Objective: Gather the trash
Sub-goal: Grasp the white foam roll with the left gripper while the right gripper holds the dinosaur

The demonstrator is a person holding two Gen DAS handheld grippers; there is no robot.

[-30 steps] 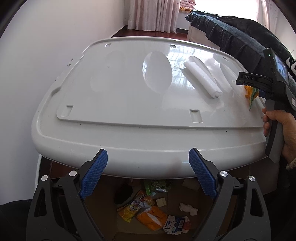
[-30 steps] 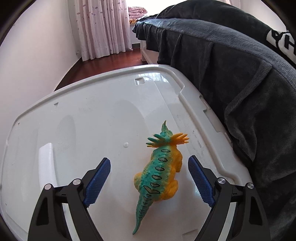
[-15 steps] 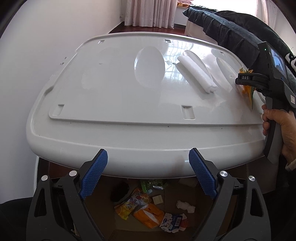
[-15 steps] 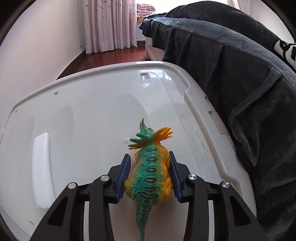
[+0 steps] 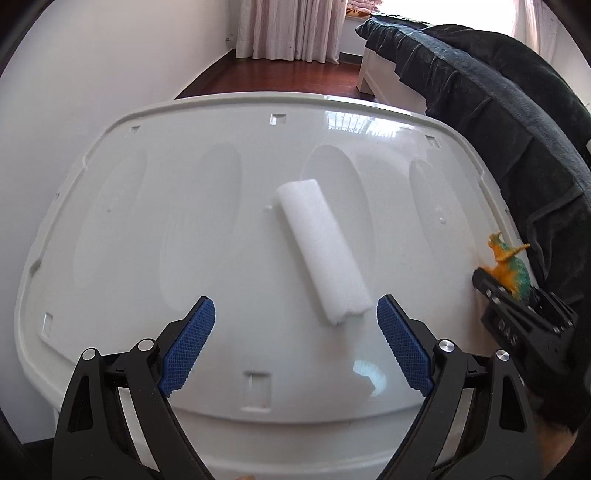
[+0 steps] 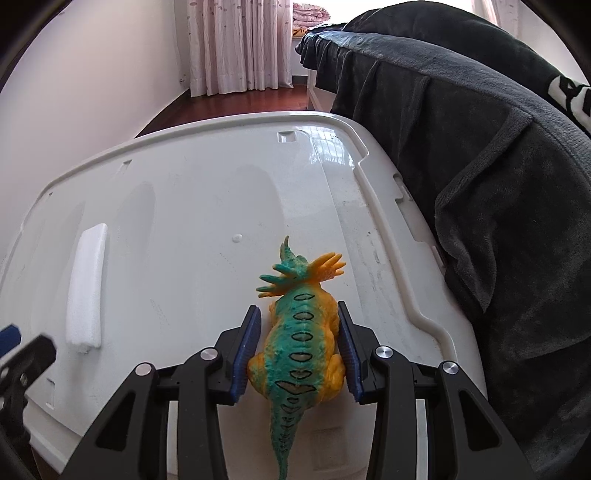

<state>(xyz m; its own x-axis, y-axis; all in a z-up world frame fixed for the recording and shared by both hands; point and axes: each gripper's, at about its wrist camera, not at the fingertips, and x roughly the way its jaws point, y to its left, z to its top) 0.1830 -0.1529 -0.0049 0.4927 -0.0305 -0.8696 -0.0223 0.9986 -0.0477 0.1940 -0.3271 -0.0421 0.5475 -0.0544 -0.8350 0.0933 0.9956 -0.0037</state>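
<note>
A white foam strip [image 5: 323, 251] lies on the white plastic lid [image 5: 147, 221], slanting away from me. My left gripper [image 5: 295, 317] is open, its blue pads on either side of the strip's near end, just short of it. My right gripper [image 6: 297, 325] is shut on an orange and teal toy dinosaur [image 6: 301, 332] that rests on the lid [image 6: 184, 221] near its right edge. The dinosaur [image 5: 509, 258] and right gripper [image 5: 484, 278] also show at the right of the left wrist view. The foam strip [image 6: 86, 284] shows at the left of the right wrist view.
A dark blanket [image 6: 480, 166] hangs over furniture right beside the lid's right edge. A white wall [image 5: 92, 74] runs along the left. Wooden floor and pink curtains [image 5: 291, 29] lie beyond the lid's far edge.
My left gripper has moved forward and up over the lid, to the foam strip's near end. My right gripper has closed on the dinosaur and stays shut on it.
</note>
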